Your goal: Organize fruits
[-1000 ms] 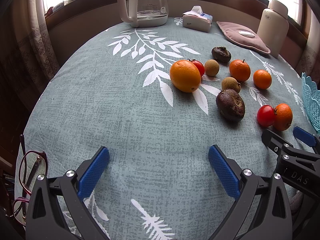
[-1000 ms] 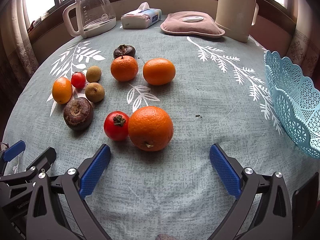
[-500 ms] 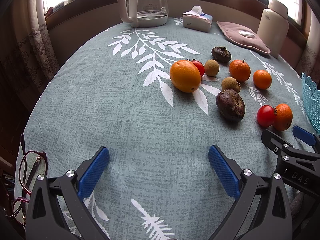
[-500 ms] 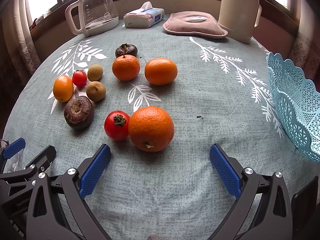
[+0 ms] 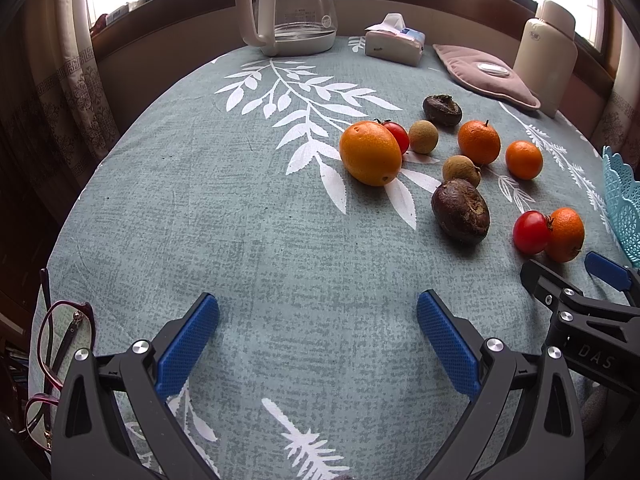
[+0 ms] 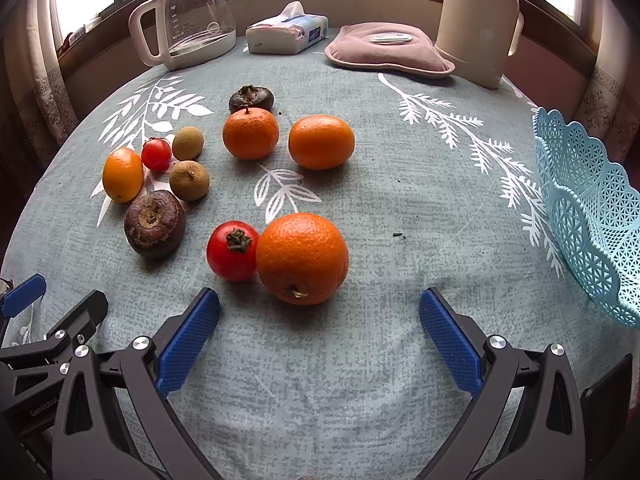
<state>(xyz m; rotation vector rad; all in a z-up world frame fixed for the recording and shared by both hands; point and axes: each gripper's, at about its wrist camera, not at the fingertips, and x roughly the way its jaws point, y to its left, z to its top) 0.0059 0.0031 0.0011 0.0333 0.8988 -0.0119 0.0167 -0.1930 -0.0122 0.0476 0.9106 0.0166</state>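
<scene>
Sitting low in the middle of the right wrist pic, the big round orange [image 6: 302, 258] touches a red tomato w/ green stem [image 6: 233, 256] on its left. Both lie just past the right gripper [image 6: 319, 334], whose blue padded fingers [image 6: 188, 340] are spread wide w/ nothing between them.

Up from there, middle of frame: two smaller oranges [image 6: 250, 133] [image 6: 321, 142] side by side, w/ a dark brown wrinkly fruit [image 6: 251, 98] just behind the left one. Left side of frame: a big dark brown round fruit [image 6: 154, 223], two small tan round fruits [image 6: 189, 180] [image 6: 187, 143], a small red tomato [image 6: 156, 154] & an oval yellow-orange fruit [image 6: 122, 175], all close together.

At the right edge sits the light blue plastic lace basket [image 6: 588, 216], well apart from the fruits. I can't see inside it.

All of it rests on a grey-green tablecloth w/ white leaf print [image 6: 400, 208].

In the left wrist pic, the left gripper [image 5: 318, 338] is at the bottom, fingers also spread wide & holding nothing, over bare cloth. Fruits sit in the right half there; the oval fruit [image 5: 370, 152] is nearest the middle.

Far back, top of frame: a glass jug w/ white handle [image 6: 188, 20], a tissue pack [image 6: 286, 34], a pink pillow-like pad [image 6: 388, 50] & a cream flask [image 6: 478, 20]. Red-rimmed glasses [image 5: 60, 344] lie at lower left of the left wrist pic.
</scene>
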